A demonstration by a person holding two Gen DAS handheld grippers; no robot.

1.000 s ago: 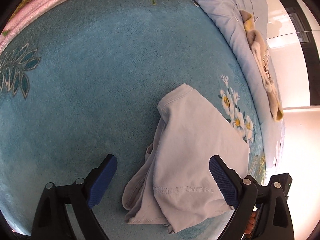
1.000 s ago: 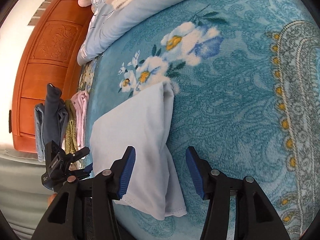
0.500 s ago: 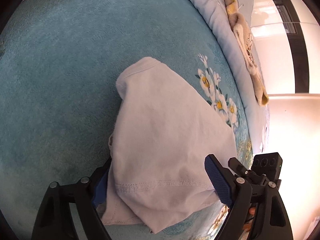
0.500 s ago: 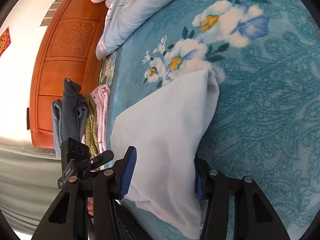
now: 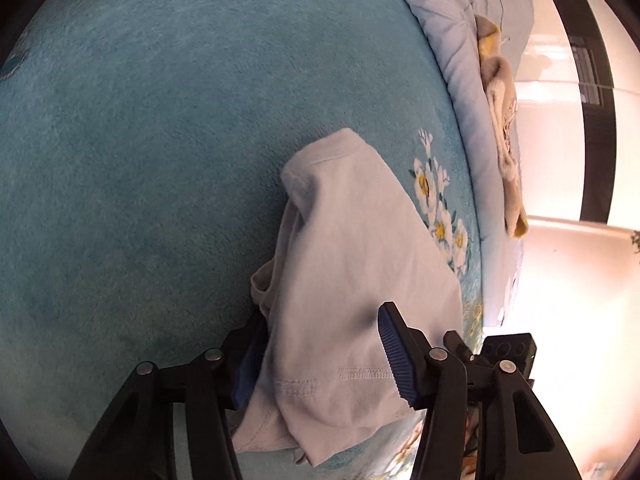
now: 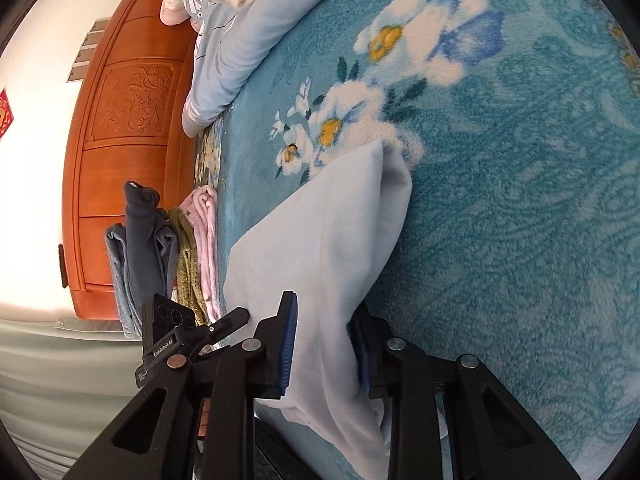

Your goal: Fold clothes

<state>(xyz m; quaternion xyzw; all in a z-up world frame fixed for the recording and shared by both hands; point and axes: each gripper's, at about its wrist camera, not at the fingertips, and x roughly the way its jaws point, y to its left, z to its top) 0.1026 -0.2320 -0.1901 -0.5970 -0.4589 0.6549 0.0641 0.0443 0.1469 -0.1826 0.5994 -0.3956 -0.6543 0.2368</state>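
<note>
While both sets of jaws are closing, each one has the pale folded shirt (image 5: 360, 264) between its blue pads.

On the left gripper (image 5: 320, 352), the right pad sits on top of the cloth near the stitched hem, and the left pad is half hidden behind the bunched edge. I cannot tell if the pads are squeezing yet. This gripper tilts down toward the bed.

On the right gripper (image 6: 324, 344), the pads are much closer together. The shirt (image 6: 328, 248) fills the gap between them and looks pinched. Cloth hangs down past the fingers toward the bottom of the view. This gripper tilts down too.

The shirt lies on the teal fuzzy blanket (image 5: 140, 160). Its long side runs away from the fingers, from the hem near the pads to a narrow folded end far out in front. In the left view that far end leans a bit to the left. In the right view it leans to the right and stops by the white flowers (image 6: 328, 128) on the blanket.

Only the left view shows the stitched hem and the loose layers tucked under it. Just past its right finger, the other gripper's camera block peeks in.

Only the right view shows a stack of folded clothes (image 6: 160, 248) left of the fingers, at the bed's edge, and the orange wooden headboard (image 6: 128, 120) behind it. A light blue quilt (image 6: 248, 28) lies far out in front, up to the left.
</note>
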